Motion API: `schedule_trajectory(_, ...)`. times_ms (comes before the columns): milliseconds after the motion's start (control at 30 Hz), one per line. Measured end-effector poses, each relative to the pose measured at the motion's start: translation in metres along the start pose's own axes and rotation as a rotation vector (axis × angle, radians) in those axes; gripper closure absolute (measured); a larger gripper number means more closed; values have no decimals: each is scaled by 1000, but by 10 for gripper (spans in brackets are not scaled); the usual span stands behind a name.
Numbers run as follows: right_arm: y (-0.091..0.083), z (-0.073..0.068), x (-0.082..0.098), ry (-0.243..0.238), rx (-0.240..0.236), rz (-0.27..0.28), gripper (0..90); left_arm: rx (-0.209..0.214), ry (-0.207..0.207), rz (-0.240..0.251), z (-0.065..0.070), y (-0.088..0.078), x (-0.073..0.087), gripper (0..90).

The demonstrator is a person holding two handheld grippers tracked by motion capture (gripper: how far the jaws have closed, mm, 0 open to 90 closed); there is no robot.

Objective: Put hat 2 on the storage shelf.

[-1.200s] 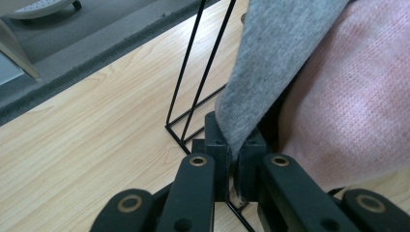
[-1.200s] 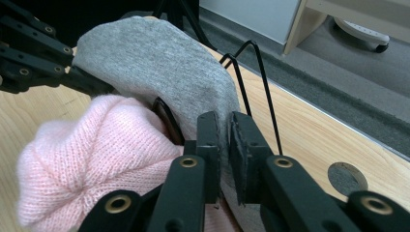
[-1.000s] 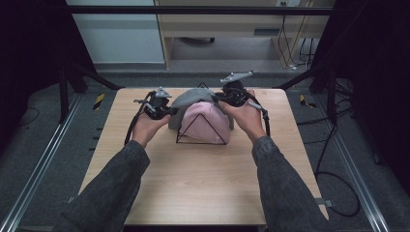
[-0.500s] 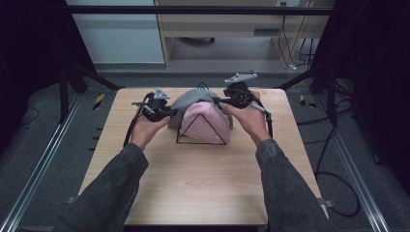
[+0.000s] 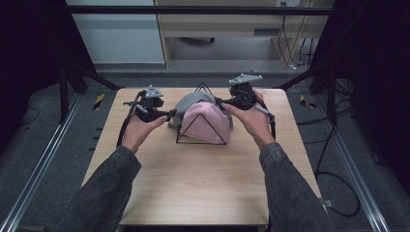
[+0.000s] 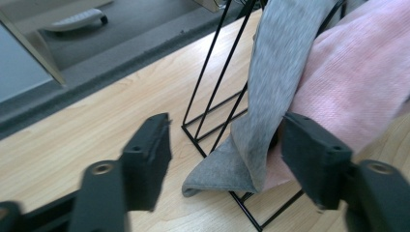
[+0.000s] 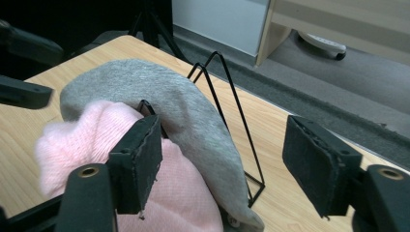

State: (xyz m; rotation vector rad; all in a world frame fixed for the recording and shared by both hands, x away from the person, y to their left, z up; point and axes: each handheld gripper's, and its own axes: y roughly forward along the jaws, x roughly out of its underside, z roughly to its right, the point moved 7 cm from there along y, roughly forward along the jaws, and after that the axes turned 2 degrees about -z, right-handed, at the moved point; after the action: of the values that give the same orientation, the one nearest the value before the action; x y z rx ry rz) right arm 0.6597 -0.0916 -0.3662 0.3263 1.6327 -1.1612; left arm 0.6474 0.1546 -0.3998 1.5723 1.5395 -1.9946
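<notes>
on the wooden desk (image 5: 193,183) your left tongs (image 6: 225,145) and right tongs (image 7: 222,154) have just been opening and now stand wide, letting go of the grey cloth (image 5: 191,104), which drapes with the pink cloth (image 5: 210,123) over the wire rack (image 5: 203,88), so the hanging looks done.

Dim surroundings; soft, slightly blurred frames

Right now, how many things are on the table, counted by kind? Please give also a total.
Grey knitted hat: 1
Pink knitted hat: 1
Black wire rack: 1
Total: 3, all on the wooden table.
</notes>
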Motion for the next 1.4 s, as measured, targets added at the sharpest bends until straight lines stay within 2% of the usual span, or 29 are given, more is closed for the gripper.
schedule_trajectory(100,-10,1,2,2,15,9,272,-6,-11,10,4,-14,-2,216)
schedule_trajectory(267,-39,0,13,19,55,43,224,-24,7,7,12,-42,9,119)
schedule_trajectory(333,-50,0,20,23,64,48,202,-24,7,-2,16,-50,17,96)
schedule_trajectory(400,-61,-1,29,30,73,38,173,-19,29,-57,20,-55,29,83)
schedule_trajectory(433,-67,-1,34,39,77,38,170,-30,36,-67,21,-58,34,73)
schedule_trajectory(500,-77,-1,41,50,84,49,161,-29,63,-67,24,-67,43,68)
schedule_trajectory(600,-88,-1,53,55,87,53,139,-21,72,-80,27,-73,54,46)
schedule_trajectory(733,-98,1,66,58,85,46,114,-8,101,-103,32,-77,69,40)
schedule_trajectory(767,-98,1,66,58,85,46,114,-8,101,-103,32,-77,69,39)
schedule_trajectory(867,-103,0,80,39,78,34,95,-9,117,-124,34,-76,84,40)
schedule_trajectory(933,-105,0,87,36,71,32,88,-4,113,-128,36,-75,88,39)
schedule_trajectory(967,-107,-1,90,34,68,26,86,3,120,-152,39,-73,97,40)
schedule_trajectory(1067,-109,-2,98,21,55,12,76,-9,146,-171,43,-72,106,40)
schedule_trajectory(1233,-108,-4,115,5,47,-23,74,-10,182,-205,49,-69,118,39)
schedule_trajectory(1400,-101,-9,132,3,25,-63,120,12,178,-234,52,-62,131,42)
